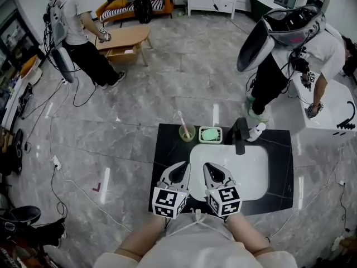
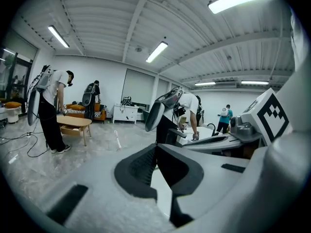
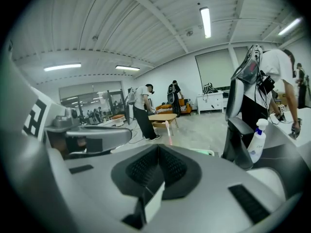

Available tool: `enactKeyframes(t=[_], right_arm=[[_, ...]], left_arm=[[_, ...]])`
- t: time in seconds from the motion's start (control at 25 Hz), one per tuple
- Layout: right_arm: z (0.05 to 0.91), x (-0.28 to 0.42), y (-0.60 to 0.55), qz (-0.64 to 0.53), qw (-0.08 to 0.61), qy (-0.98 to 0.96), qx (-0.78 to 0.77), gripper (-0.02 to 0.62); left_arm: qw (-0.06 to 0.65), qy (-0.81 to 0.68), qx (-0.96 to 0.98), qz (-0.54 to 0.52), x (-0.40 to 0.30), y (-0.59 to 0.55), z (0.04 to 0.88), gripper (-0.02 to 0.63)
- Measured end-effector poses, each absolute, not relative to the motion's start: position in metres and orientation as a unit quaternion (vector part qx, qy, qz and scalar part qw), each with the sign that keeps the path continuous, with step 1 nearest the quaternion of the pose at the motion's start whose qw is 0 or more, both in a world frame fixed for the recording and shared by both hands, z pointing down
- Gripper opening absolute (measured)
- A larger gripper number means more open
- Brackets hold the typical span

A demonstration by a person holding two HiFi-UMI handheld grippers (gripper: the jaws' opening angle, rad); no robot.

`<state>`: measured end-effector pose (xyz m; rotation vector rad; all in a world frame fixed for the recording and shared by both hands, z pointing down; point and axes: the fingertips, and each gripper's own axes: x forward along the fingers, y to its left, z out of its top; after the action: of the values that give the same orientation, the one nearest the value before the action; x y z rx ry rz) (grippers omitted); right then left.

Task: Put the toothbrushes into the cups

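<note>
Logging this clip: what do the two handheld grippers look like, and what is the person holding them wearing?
The left gripper and right gripper match. Each has a smooth pale grey shell that tapers forward, with dark ribbed pads lining the jaws. Each carries a white cube printed with black square markers. The person wears a light top with drawstrings.

A: What is the person wearing?
B: A pale top (image 1: 196, 243) with a white drawstring (image 1: 189, 221).
A: And the tools?
B: The left hand-held gripper (image 1: 179, 171) and right hand-held gripper (image 1: 212, 172): light grey shells, black ribbed pads (image 3: 141, 169), cubes (image 1: 169, 201) of black-and-white square markers.
</note>
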<state>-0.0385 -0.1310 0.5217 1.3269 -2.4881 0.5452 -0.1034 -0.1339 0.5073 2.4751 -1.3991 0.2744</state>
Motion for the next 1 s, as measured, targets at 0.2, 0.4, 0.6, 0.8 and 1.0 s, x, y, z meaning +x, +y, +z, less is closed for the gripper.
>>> enactKeyframes(t=[0.2, 0.4, 0.6, 0.8, 1.0], right_arm=[[0.517, -0.039, -0.127, 0.172, 0.139, -0.864, 0.452, 0.026], [0.516, -0.038, -0.126, 0.171, 0.141, -0.865, 0.451, 0.026], [0.518, -0.037, -0.124, 0.173, 0.144, -0.864, 0.45, 0.026], [0.519, -0.037, -0.123, 0.171, 0.146, -0.866, 0.447, 0.026], [0.518, -0.038, -0.124, 0.175, 0.141, -0.866, 0.446, 0.026]], left_arm=[[0.144, -0.486, 0.856, 0.102, -0.102, -0.132, 0.508, 0.02], [0.141, -0.489, 0.855, 0.098, -0.102, -0.134, 0.505, 0.02], [0.158, -0.471, 0.864, 0.081, -0.095, -0.131, 0.506, 0.02], [0.154, -0.467, 0.867, 0.087, -0.09, -0.131, 0.507, 0.02], [0.156, -0.472, 0.864, 0.087, -0.093, -0.132, 0.508, 0.02]])
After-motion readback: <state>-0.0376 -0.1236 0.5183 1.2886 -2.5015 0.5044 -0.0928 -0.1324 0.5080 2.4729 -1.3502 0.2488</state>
